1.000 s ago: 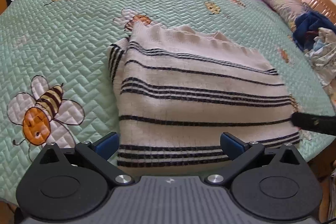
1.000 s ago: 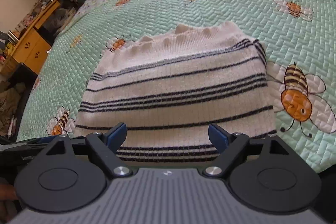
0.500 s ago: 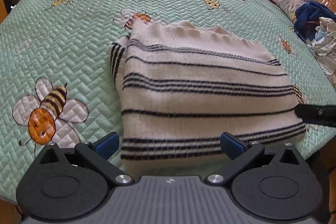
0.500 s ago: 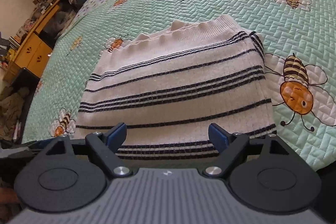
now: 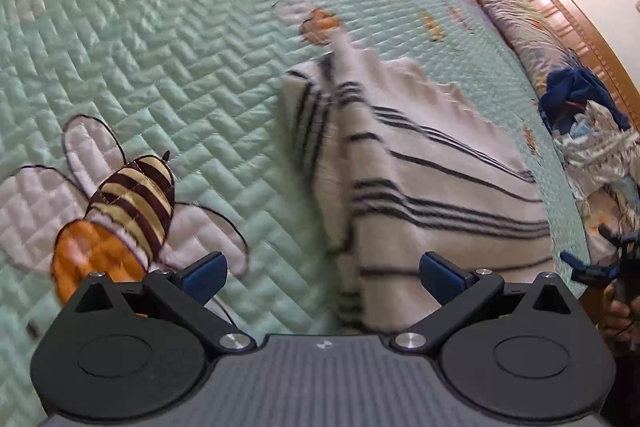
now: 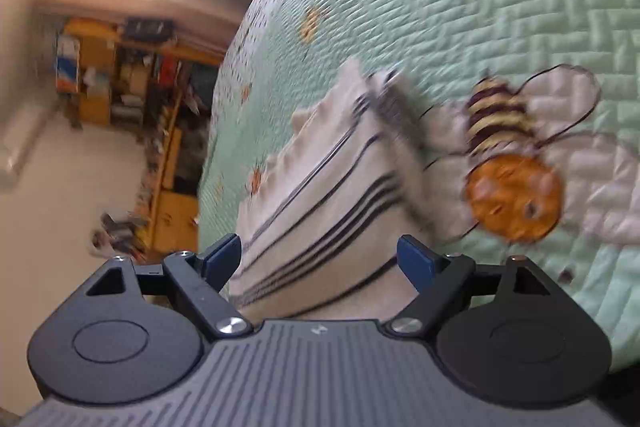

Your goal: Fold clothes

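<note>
- A cream sweater with dark stripes lies folded into a compact block on a green quilt — that garment looks done.
- A heap of loose clothes sits well beyond it, seemingly unfolded.
- Left gripper: fingers spread, empty, at the sweater's near left corner.
- Right gripper: fingers spread, empty — the sweater's near edge lies between them.

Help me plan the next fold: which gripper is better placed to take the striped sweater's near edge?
Right, probably. The right gripper has the striped sweater between its open fingers, while the left gripper straddles its left border and the bee quilt.
</note>
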### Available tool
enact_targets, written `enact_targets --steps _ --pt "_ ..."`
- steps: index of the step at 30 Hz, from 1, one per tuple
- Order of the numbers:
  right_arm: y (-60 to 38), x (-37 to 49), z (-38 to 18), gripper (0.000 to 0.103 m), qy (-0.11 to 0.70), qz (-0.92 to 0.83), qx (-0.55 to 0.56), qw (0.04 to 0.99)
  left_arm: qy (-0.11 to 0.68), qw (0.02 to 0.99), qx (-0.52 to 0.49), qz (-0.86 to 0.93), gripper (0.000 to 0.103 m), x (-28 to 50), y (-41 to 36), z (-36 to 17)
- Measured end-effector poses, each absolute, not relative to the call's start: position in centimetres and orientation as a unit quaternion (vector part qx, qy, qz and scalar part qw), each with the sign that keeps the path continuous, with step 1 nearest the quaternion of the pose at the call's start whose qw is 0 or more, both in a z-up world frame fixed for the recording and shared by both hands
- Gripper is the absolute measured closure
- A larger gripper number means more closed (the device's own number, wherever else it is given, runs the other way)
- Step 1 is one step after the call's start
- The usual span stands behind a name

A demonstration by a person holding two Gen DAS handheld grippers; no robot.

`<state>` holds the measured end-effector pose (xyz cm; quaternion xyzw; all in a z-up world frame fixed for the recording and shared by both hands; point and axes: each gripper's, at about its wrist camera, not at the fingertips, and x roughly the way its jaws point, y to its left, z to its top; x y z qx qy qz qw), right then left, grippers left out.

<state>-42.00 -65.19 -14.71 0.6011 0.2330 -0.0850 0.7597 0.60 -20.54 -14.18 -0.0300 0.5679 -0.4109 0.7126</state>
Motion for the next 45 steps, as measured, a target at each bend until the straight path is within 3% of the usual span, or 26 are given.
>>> enact_targets --steps 11,20,26,34,37,39,41,45 --pt "-70.0 -40.2 -20.2 0.017 0.241 -0.052 0.637 0.73 0.593 0.647 -0.097 -0.47 0.001 6.3 -26.4 -17.5" --pt "-70.7 -36.1 -19.9 0.017 0.3 -0.023 0.624 0.721 0.579 0.604 -0.155 -0.526 0.001 7.8 -28.9 -19.3" --pt "-71.0 -33.8 -19.7 0.007 0.322 -0.005 0.625 0.711 0.582 0.593 -0.142 -0.538 0.001 8.0 -30.5 -19.2" --pt "-67.8 -29.6 -18.8 0.007 0.326 0.043 0.577 0.748 0.569 0.59 -0.138 -0.556 0.002 6.4 -32.6 -19.2" --pt "-67.0 -29.7 -18.7 0.015 0.318 0.026 0.549 0.773 0.559 0.616 -0.132 -0.538 0.01 5.7 -32.5 -19.2" --pt "-66.9 -30.0 -18.6 0.032 0.312 0.013 0.544 0.779 0.552 0.636 -0.12 -0.526 0.021 5.1 -32.3 -19.1" --pt "-66.8 -30.3 -18.6 0.06 0.307 0.001 0.539 0.785 0.55 0.653 -0.108 -0.51 0.033 4.9 -32.0 -18.9" --pt "-66.5 -30.9 -18.6 0.067 0.296 -0.025 0.528 0.795 0.561 0.671 -0.115 -0.47 0.066 5.4 -31.0 -19.1"
